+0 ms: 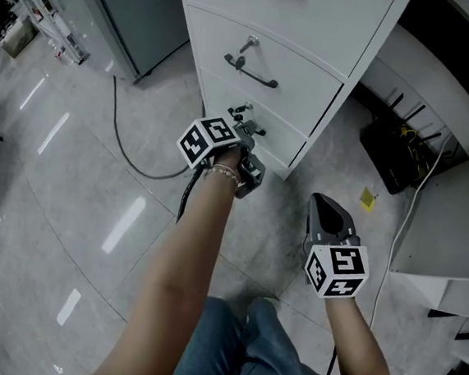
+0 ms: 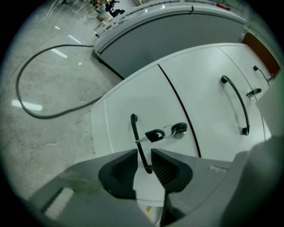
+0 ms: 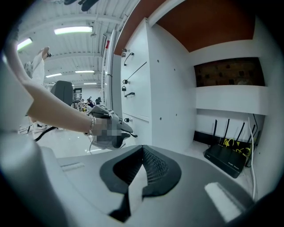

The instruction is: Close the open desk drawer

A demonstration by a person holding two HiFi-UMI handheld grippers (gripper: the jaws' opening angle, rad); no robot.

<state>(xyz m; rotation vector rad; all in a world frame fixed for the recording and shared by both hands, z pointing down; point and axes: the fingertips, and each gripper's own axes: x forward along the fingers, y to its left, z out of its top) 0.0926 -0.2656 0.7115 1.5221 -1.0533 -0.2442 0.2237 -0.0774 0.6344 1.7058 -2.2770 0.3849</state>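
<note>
Jeans-clad knees [image 1: 252,349] fill the lower edge of the head view as a person works low over the grey floor [image 1: 61,191] before a white drawer unit [image 1: 316,25]; the left gripper [image 1: 250,133], its marker cube [image 1: 209,139] uppermost, reaches to the bottom drawer [image 1: 278,141], which sits at the foot of the unit with its front about flush with the drawer above. Seen from the left gripper view, the left gripper [image 2: 144,154] has its fingers spread; the lower end of the drawer's black handle [image 2: 137,137] stands between them, with a gap showing on either side; a black-headed key [image 2: 154,134] hangs from the lock [image 2: 179,128] just beside the handle. The right gripper [image 1: 321,206] hovers above the floor, apart from the unit's near corner; its own view shows its fingers [image 3: 155,166] pressed together on nothing. A dark cable [image 1: 127,143] loops across the floor to the left of the unit; a black router [image 1: 399,149] lies on the floor to its right.
</note>
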